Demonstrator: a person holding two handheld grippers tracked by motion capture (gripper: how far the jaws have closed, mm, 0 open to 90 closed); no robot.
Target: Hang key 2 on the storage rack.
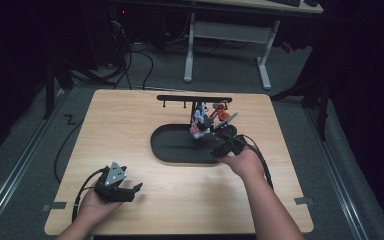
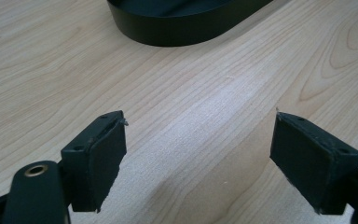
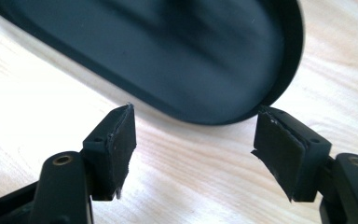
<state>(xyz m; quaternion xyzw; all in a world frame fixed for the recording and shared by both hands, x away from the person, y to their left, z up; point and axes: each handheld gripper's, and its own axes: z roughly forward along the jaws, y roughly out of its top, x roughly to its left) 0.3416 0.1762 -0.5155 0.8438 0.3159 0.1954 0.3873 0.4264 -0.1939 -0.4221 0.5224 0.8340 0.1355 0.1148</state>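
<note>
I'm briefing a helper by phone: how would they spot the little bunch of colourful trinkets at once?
Find the light wooden table, then the black oval tray near its middle, from which a black T-shaped stand rises. The colourful trinkets cluster at that stand, just beyond the right tool. They are the only bright, many-coloured things among black parts.

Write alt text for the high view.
A person's right gripper, jaws open, reaches to the near rim of a black oval tray on a wooden table, beside small colourful toys under a black hanging rack. The left gripper rests open near the table's front edge.
</note>
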